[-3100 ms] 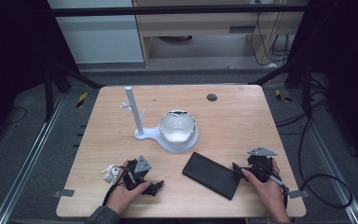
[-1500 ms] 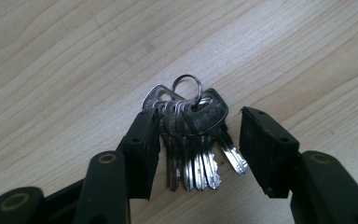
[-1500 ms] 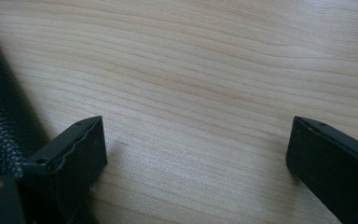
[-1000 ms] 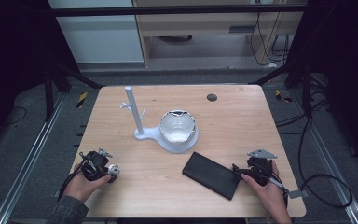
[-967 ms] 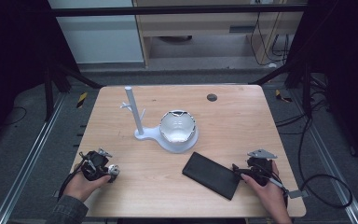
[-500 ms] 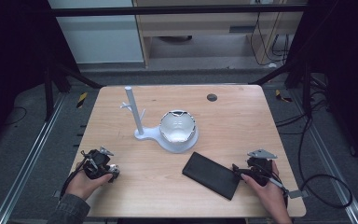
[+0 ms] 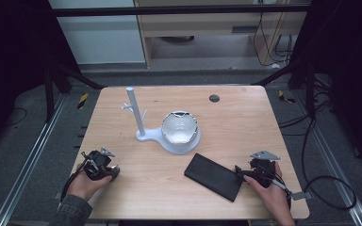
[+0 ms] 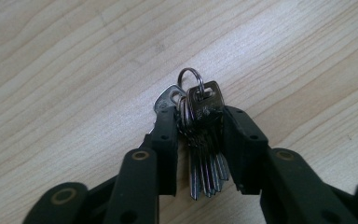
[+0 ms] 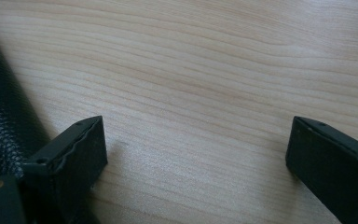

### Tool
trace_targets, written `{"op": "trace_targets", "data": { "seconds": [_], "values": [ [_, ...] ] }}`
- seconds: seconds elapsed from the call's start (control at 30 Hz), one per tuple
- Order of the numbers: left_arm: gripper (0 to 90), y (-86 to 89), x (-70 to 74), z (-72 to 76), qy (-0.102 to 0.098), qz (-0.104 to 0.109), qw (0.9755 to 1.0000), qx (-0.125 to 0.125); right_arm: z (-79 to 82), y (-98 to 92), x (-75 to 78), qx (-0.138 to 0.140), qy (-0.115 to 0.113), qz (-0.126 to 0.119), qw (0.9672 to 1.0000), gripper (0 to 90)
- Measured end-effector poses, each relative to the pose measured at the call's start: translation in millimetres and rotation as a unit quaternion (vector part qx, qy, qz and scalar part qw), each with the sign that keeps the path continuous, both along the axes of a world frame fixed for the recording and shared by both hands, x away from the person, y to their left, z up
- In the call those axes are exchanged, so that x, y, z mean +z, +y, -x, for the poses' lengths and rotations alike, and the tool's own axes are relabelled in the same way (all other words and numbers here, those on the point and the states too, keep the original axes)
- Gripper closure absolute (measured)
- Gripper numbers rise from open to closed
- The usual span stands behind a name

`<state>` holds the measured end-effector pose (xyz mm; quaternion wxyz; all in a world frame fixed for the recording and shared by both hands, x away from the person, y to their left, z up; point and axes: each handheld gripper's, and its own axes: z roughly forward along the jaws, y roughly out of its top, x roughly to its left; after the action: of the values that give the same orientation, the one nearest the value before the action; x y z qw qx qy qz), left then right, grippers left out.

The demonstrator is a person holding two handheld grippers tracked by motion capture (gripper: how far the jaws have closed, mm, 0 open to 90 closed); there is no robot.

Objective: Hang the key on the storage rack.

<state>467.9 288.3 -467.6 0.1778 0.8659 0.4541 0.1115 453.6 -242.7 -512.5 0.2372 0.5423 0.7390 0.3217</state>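
A bunch of metal keys [image 8: 201, 135] on a ring sits between the two black jaws of my left gripper [image 8: 199, 144], which is shut on it just above the wood. In the high view the left gripper [image 7: 104, 168] is low at the table's front left. A black textured wallet [image 7: 214, 176] lies flat at the front right. My right gripper [image 7: 245, 174] rests beside the wallet's right end, its jaws wide open over bare wood [image 9: 196, 154]; the wallet's edge [image 9: 0, 121] shows at the left of the right gripper view.
A white stand with a thin post [image 7: 135, 112] and a white bowl [image 7: 180, 127] on its base stands at mid table. A small dark disc [image 7: 214, 98] lies near the back edge. Dark frame rails and cables surround the table [image 7: 245, 117].
My left gripper moved from the front middle to the front left with the keys, then stayed nearly still. The right gripper has kept its place by the wallet.
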Motion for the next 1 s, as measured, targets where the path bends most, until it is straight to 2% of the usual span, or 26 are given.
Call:
{"op": "trace_targets", "data": {
  "seconds": [0.17, 0.2, 0.23, 0.27, 0.3, 0.37, 0.57, 0.63, 0.67, 0.7, 0.73, 0.77, 0.8, 0.83, 0.87, 0.9, 0.93, 0.97, 1.0],
  "values": [
    [77.5, -3.5, 3.2, 4.3, -0.003, -0.001, 0.9999, -0.013, 0.0, 0.0, 0.0, 0.0, 0.0, 0.0, 1.0, 5.4],
    [81.8, -3.5, 3.2, 4.3, -0.003, -0.001, 0.9999, -0.013, 0.0, 0.0, 0.0, 0.0, 0.0, 0.0, 1.0, 5.4],
    [82.0, -7.1, 1.7, 6.1, -0.004, -0.017, 0.9996, -0.02, -0.1, -0.2, 0.0, 0.001, -0.001, 0.001, 1.0, 5.5],
    [81.9, -7.1, 1.7, 6.1, -0.004, -0.017, 0.9996, -0.02, -0.1, -0.2, 0.0, 0.001, -0.001, 0.001, 1.0, 5.5],
    [81.8, -10.1, -1.6, 6.8, 0.0, -0.03, 0.9992, -0.026, -0.1, -0.2, 0.0, 0.001, -0.001, 0.001, 1.0, 5.5],
    [81.8, -10.0, -2.0, 6.3, -0.002, -0.023, 0.9995, -0.023, -0.1, -0.2, 0.0, 0.001, -0.001, 0.001, 1.0, 5.5],
    [82.2, -10.1, 2.0, 7.2, 0.0, -0.03, 0.999, -0.032, -0.1, -0.2, 0.0, 0.001, -0.001, 0.001, 1.0, 5.5],
    [82.2, -7.2, 14.4, 9.0, -0.006, -0.022, 0.9991, -0.037, -0.1, -0.1, 0.0, 0.001, -0.001, 0.001, 1.0, 5.5],
    [82.2, -7.2, 14.4, 9.0, -0.006, -0.022, 0.9991, -0.037, -0.1, -0.1, 0.0, 0.001, -0.001, 0.001, 1.0, 5.5],
    [82.2, -4.8, 25.9, 9.1, -0.012, -0.016, 0.999, -0.039, -0.1, -0.1, 0.0, 0.001, 0.0, 0.001, 1.0, 5.5],
    [82.2, -4.8, 25.9, 9.1, -0.012, -0.016, 0.999, -0.039, -0.1, -0.1, 0.0, 0.001, -0.001, 0.001, 1.0, 5.5],
    [82.2, -2.8, 39.1, 8.1, -0.021, -0.014, 0.9989, -0.039, -0.1, -0.1, 0.0, 0.001, 0.0, 0.001, 1.0, 5.5],
    [82.2, -2.8, 39.1, 8.1, -0.021, -0.014, 0.9989, -0.039, -0.1, -0.1, 0.0, 0.001, 0.0, 0.001, 1.0, 5.5],
    [82.2, -0.9, 52.9, 5.1, -0.028, -0.015, 0.9986, -0.043, -0.1, -0.1, 0.0, 0.001, 0.0, 0.001, 1.0, 5.5],
    [82.2, -0.9, 52.9, 5.1, -0.028, -0.015, 0.9986, -0.043, -0.1, -0.1, 0.0, 0.001, 0.0, 0.001, 1.0, 5.5],
    [82.2, 0.0, 67.0, 1.1, -0.033, -0.019, 0.9984, -0.042, -0.1, 0.0, 0.0, 0.001, -0.001, 0.001, 1.0, 5.6],
    [82.2, 0.0, 67.0, 1.1, -0.033, -0.019, 0.9984, -0.042, -0.1, 0.0, 0.0, 0.001, -0.001, 0.001, 1.0, 5.6],
    [82.2, -0.2, 81.7, -3.8, -0.037, -0.026, 0.998, -0.043, 0.9, 0.6, -0.1, -0.003, -0.002, -0.001, 1.0, 6.2],
    [82.2, -0.2, 81.7, -3.8, -0.037, -0.026, 0.998, -0.043, 0.9, 0.6, -0.1, -0.003, -0.002, -0.001, 1.0, 6.2]
  ]
}}
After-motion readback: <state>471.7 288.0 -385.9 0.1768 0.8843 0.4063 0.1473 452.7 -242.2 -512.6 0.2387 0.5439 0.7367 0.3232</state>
